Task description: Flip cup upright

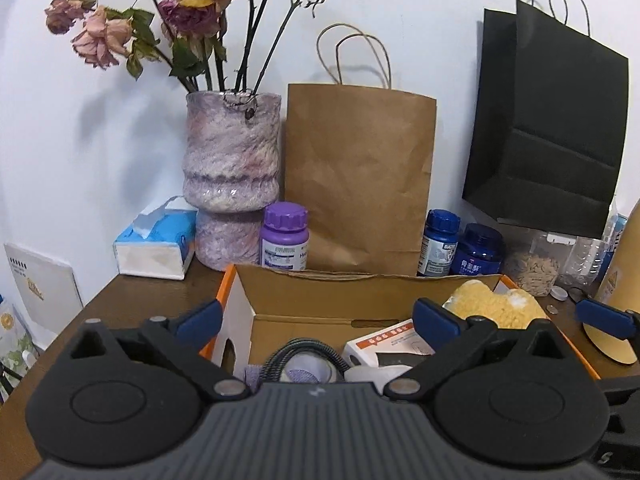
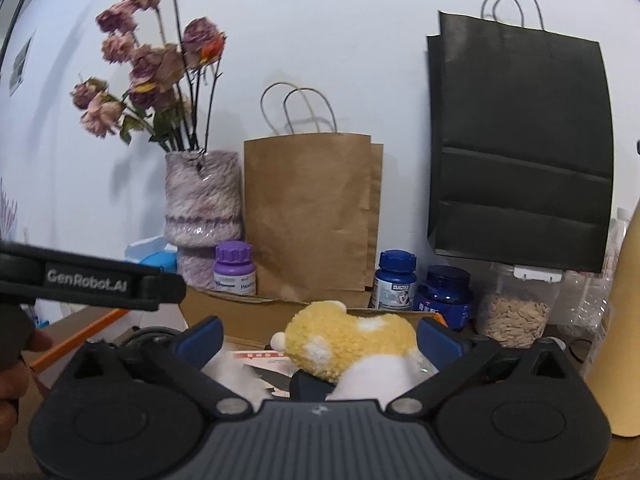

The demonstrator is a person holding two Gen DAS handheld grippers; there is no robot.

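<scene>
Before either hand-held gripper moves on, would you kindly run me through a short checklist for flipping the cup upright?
1. Left hand-held gripper open and empty: ok.
2. Right hand-held gripper open, gripping nothing: ok; the yellow plush toy lies between its fingers, untouched by the pads.
3. Cup located: cannot tell; none is clearly visible in either view.
4. Cup's orientation: cannot tell.
5. Cardboard box uncluttered: not ok; the toy, a coiled cable and a small white carton fill it.
6. Vase of dried flowers standing clear behind the box: ok.
</scene>
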